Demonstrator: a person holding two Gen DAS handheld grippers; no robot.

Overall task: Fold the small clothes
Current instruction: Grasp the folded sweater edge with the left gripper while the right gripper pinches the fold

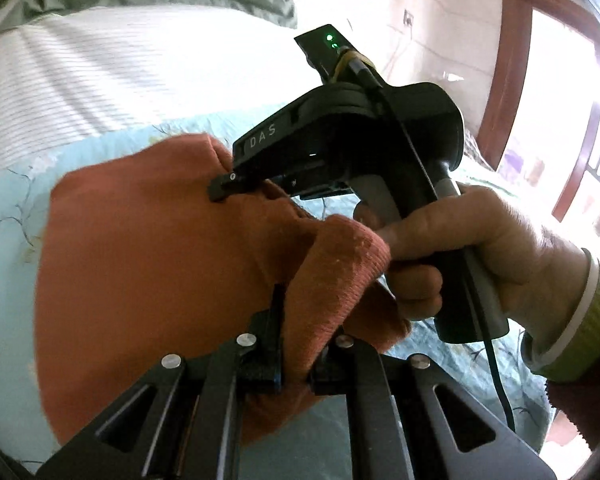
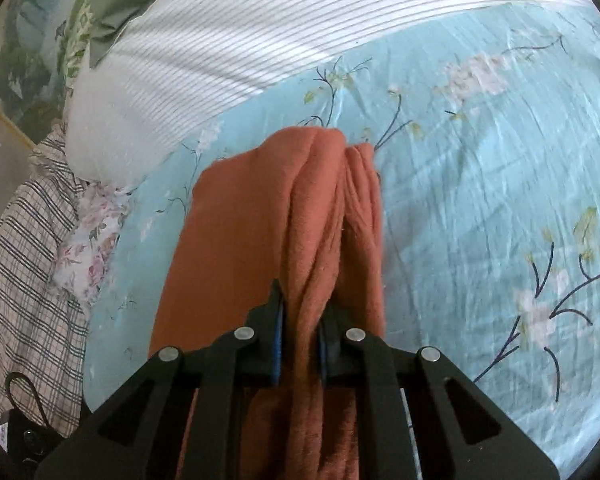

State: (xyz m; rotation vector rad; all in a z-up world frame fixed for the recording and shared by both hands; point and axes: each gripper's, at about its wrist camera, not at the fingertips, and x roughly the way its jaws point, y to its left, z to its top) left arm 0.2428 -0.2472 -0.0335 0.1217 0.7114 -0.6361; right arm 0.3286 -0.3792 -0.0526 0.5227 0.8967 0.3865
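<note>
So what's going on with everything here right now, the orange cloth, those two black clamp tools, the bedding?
Rust-orange knitted garment: bunched, lifted, pinched by both tools.
Left black two-finger gripper: shut on the garment's fabric.
Right black two-finger gripper: shut on a gathered fold of the garment.
Person's hand: wrapped round the right gripper's handle.
Light-blue floral bedsheet: spread flat, lightly creased.
White striped pillow: lying at the sheet's far edge.

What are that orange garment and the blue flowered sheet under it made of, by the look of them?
The orange garment looks like soft knit or fleece: matte, fuzzy, with a ribbed cuff and light pilling. The blue flowered sheet looks like thin, smooth woven cotton or a blend: fine creases and a slight sheen. Neither fibre can be told for sure.
</note>
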